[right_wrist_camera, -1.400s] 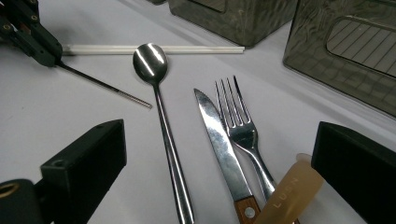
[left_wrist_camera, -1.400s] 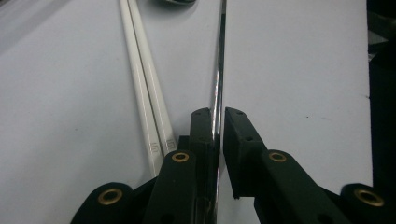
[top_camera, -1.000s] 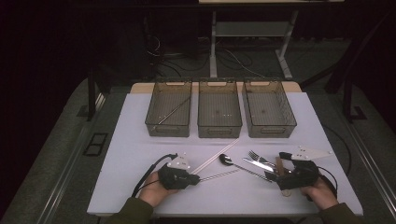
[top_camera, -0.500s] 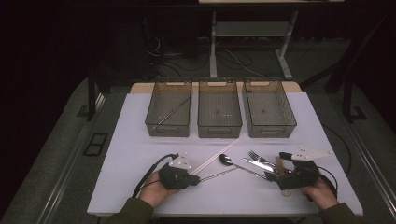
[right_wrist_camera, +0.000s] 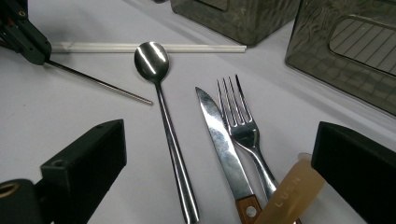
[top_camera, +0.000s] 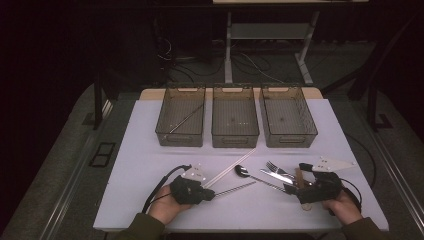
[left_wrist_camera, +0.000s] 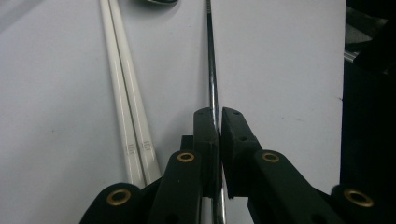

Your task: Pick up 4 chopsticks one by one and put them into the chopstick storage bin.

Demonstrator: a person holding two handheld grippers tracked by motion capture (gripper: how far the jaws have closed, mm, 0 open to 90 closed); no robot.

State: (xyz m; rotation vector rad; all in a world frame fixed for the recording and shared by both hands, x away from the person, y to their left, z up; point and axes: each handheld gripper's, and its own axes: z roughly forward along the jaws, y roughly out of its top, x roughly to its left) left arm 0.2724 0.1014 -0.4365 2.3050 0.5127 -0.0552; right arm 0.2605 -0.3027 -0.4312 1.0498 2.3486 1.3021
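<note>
We saw a glossy metal chopstick (left_wrist_camera: 212, 70) pinched in the matt black plastic left gripper (left_wrist_camera: 218, 135), beside smooth white plastic chopsticks (left_wrist_camera: 126, 93).

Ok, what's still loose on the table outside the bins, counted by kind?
Metal chopstick, clamped in the left gripper: 1
White chopsticks: 2
Spoon: 1
Wood-handled knife: 1
Fork: 1
Translucent amber utensil handle, its type hidden: 1
Total: 7
The left bin already holds one more metal chopstick.

Three bins (top_camera: 235, 123), two white chopsticks (left_wrist_camera: 127, 98), two metal chopsticks (left_wrist_camera: 212, 70), one spoon (right_wrist_camera: 163, 112), one fork (right_wrist_camera: 243, 126), one knife (right_wrist_camera: 222, 140)
</note>
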